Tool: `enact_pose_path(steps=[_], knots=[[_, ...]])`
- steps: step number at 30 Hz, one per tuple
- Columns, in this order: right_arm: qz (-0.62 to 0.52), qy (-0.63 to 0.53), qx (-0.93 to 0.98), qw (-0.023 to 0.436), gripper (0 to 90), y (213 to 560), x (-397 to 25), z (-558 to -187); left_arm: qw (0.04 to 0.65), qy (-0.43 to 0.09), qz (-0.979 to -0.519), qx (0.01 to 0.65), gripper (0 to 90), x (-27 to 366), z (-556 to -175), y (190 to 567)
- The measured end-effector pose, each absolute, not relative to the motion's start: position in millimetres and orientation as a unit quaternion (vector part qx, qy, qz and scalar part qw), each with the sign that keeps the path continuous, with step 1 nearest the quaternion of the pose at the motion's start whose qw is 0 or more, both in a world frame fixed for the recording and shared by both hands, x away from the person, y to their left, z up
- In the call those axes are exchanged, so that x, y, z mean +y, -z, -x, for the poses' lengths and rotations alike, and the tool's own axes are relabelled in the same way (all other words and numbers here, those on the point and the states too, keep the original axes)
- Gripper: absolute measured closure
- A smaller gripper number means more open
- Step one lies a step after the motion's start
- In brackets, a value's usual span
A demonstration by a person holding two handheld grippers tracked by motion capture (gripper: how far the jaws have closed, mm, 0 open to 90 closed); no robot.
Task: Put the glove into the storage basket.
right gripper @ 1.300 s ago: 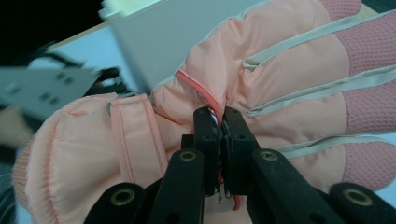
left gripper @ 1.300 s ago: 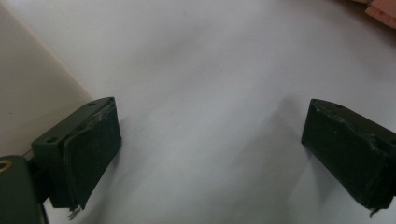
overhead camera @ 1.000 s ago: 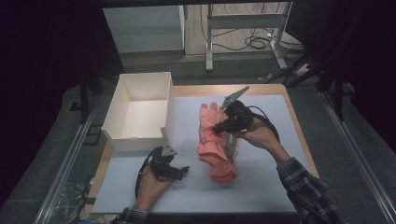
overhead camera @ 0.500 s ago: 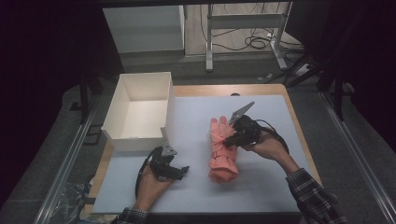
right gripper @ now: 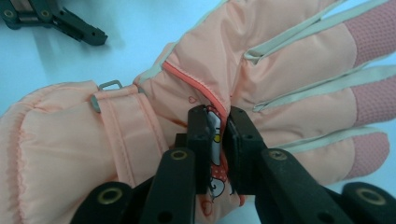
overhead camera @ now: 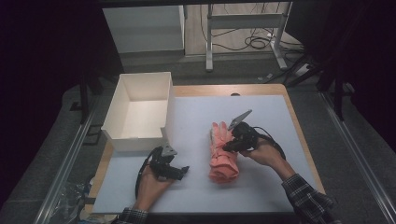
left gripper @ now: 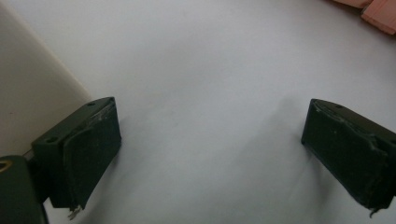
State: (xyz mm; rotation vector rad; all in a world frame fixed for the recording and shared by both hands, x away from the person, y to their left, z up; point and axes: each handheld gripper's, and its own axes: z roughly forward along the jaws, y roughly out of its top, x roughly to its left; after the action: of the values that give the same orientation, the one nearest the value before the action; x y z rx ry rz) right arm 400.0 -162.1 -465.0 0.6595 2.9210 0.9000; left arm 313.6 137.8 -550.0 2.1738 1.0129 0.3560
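A pink padded glove (overhead camera: 221, 154) with pale trim lies on the white table mat (overhead camera: 261, 116), fingers pointing away from the person. My right gripper (overhead camera: 229, 145) is shut on the glove (right gripper: 280, 79), its jaws pinching a fold of fabric at the palm near a small printed patch. My left gripper (overhead camera: 180, 171) rests low on the mat at the front left, open, with nothing between its jaws; its fingers (left gripper: 84, 154) stand wide apart over bare mat. A corner of the glove (left gripper: 373, 11) shows at the top right of the left gripper view.
An open white box (overhead camera: 140, 112) stands at the back left of the mat, just beyond my left gripper. The wooden table edge (overhead camera: 299, 135) runs along the right. Cables and table legs lie on the floor behind.
My right gripper has drawn the glove toward the person and slightly left, laying it down flatter on the mat. The left gripper has stayed where it was.
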Motion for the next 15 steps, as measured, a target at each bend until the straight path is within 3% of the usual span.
enact_pose_path(steps=[6,15], knots=[[-0.236,-0.340,0.910,0.007,60.7,461.3,-176.7,-397.5,0.351,-0.138,-0.840,0.391,4.6,137.8,-313.7,549.9],[-0.251,-0.386,0.886,0.060,54.3,440.4,-199.3,-384.8,0.351,-0.139,-0.839,0.391,4.6,137.7,-313.8,550.0]])
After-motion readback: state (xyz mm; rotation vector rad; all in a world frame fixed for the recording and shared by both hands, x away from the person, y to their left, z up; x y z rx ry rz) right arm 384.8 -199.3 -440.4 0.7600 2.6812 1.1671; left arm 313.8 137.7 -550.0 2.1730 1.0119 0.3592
